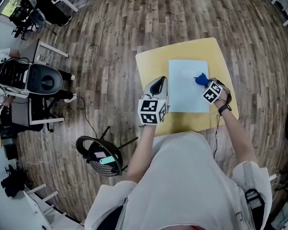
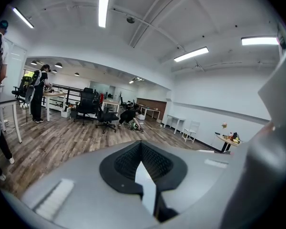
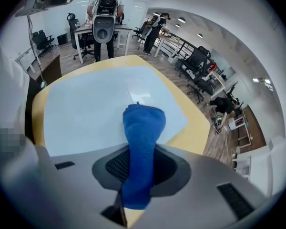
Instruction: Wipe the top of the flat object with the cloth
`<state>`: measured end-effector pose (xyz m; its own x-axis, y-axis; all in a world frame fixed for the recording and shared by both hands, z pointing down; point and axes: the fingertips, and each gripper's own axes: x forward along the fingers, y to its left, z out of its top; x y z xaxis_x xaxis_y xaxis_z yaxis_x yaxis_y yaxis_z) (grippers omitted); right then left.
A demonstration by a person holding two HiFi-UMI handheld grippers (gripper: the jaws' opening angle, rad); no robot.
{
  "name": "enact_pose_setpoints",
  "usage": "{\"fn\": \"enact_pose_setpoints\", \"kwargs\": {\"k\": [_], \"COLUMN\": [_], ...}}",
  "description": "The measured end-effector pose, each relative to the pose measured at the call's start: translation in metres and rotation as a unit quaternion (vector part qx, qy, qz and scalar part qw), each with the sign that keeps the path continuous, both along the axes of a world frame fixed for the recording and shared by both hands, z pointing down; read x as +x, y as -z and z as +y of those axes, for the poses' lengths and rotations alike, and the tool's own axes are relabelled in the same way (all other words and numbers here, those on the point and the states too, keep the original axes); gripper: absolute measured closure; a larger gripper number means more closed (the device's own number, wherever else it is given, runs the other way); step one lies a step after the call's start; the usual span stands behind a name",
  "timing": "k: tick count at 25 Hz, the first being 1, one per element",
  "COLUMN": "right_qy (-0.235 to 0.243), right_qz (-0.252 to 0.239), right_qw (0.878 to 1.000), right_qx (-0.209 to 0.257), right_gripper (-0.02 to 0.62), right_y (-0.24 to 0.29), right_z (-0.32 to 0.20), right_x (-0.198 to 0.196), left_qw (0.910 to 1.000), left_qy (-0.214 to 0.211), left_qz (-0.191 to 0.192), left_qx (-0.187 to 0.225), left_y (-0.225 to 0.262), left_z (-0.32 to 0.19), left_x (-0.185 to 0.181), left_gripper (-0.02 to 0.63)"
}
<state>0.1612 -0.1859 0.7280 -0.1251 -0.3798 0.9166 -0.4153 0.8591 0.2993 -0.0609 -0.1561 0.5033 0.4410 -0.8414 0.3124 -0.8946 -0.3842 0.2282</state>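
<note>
The pale blue flat rectangular sheet [image 1: 185, 87] lies flush on the yellow rounded-corner tabletop [image 1: 153, 61], with a yellow border showing around it on every side. The right gripper [image 1: 204, 83] hangs over the sheet's right edge, about halfway along it. Its fingers are clamped on the royal-blue knitted cloth [image 1: 199, 79]. In the right gripper view the cloth runs up out of the dark recess as a folded strip, and its rounded free end juts past the fingertips over the sheet. Whether that end is touching the sheet or is just above it cannot be told.

The left gripper [image 1: 157, 83] sits at the sheet's left edge, towards the near corner. Its fingers are pressed together with nothing between them, and its camera looks out across the room, not down at the sheet.

The cloth looks soft, light and limp, so it will probably buckle when pushed forward. A dragging stroke with gentle downward pressure should suit it better. The hold is well placed, since it pinches the fold low down and leaves only a short free end to do the wiping. The sheet looks thin, smooth and light, so it may slide or lift at a corner under the stroke. Nothing in the views shows it fastened down. Pressing the left gripper on the sheet's near-left margin, clear of the wiping path, would likely keep it steady.
</note>
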Motion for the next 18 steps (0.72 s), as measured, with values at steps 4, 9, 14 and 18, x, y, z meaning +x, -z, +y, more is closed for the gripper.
{"fn": "enact_pose_setpoints", "kwargs": {"k": [4, 9, 14, 18], "right_qy": [0.033, 0.108, 0.188, 0.197], "right_qz": [-0.039, -0.088, -0.076, -0.066], "right_qw": [0.999, 0.990, 0.979, 0.978], "right_qx": [0.003, -0.010, -0.008, -0.015], "right_gripper": [0.506, 0.506, 0.505, 0.500], "right_y": [0.015, 0.027, 0.015, -0.004], "right_z": [0.005, 0.024, 0.039, 0.045], "right_x": [-0.050, -0.144, -0.207, -0.214], "left_qw": [0.9998, 0.9992, 0.9985, 0.9982], "left_qy": [0.017, 0.040, 0.054, 0.059], "left_qz": [0.001, 0.000, -0.006, -0.009], "left_qx": [0.001, 0.002, 0.005, 0.004], "left_y": [-0.001, -0.001, 0.002, 0.001], "left_z": [0.004, 0.008, 0.013, 0.017], "left_x": [-0.015, -0.035, -0.050, -0.056], "left_gripper": [0.601, 0.601, 0.601, 0.601]}}
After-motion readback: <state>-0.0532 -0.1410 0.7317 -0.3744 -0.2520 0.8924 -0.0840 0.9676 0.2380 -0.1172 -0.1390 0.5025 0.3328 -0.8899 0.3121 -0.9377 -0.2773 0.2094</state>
